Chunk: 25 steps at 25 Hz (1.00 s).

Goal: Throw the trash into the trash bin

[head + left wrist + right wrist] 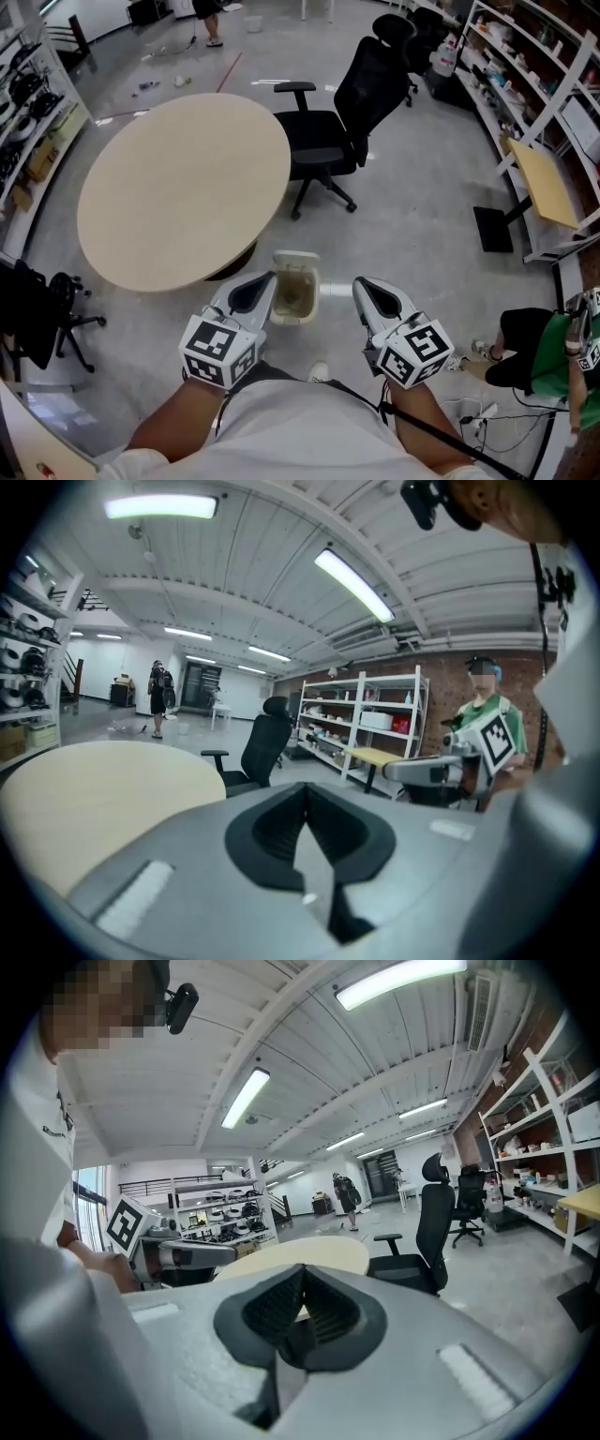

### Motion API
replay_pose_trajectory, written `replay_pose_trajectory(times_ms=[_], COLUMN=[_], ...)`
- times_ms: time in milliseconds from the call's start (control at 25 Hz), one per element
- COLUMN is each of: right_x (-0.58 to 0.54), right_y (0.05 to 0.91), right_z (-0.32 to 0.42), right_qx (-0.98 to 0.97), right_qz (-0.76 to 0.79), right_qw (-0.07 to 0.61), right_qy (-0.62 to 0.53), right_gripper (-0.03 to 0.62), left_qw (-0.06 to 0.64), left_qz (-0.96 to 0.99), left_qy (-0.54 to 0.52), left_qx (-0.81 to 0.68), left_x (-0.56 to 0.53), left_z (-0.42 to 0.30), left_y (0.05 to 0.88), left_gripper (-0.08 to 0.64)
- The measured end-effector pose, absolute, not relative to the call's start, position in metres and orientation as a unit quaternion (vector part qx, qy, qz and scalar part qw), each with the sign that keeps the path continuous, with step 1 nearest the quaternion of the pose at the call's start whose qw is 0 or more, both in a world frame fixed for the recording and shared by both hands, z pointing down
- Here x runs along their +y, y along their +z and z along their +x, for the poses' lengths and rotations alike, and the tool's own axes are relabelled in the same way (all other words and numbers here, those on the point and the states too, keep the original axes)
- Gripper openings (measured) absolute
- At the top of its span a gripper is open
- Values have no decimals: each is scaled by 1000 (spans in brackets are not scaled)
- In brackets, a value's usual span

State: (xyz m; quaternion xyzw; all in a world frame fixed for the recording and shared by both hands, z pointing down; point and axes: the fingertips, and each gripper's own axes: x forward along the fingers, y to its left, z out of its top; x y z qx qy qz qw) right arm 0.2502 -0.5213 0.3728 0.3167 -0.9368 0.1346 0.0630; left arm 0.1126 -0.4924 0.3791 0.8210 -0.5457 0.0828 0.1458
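The round table [183,187] stands at 10 o'clock from the operator, and the left gripper [262,281] is held at 11 o'clock off the table's near edge, its jaws fully together with nothing between them. The trash bin [295,256] stands upright on the floor at 12 o'clock, just beside the table's edge and between the two gripper tips; its contents cannot be made out. The right gripper [366,286] is at 1 o'clock, jaws likewise pressed together and empty, with the black office chair [361,89] farther out and the shelving [525,56] at 2 o'clock.
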Motion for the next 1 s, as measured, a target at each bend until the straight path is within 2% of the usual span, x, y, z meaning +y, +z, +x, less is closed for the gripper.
replay_pose_trajectory(times_ms=[360, 1000], right_x=[-505, -493], right_y=[378, 380], right_z=[271, 221], right_qx=[-937, -922], right_qz=[314, 358], right_qw=[70, 65], right_qy=[134, 134], right_gripper=[2, 2], left_qw=[148, 131], left_qz=[811, 836], left_qy=[82, 99], left_qx=[-560, -524], left_x=[-471, -469], left_z=[122, 65], left_y=[379, 373], left_gripper=[9, 9])
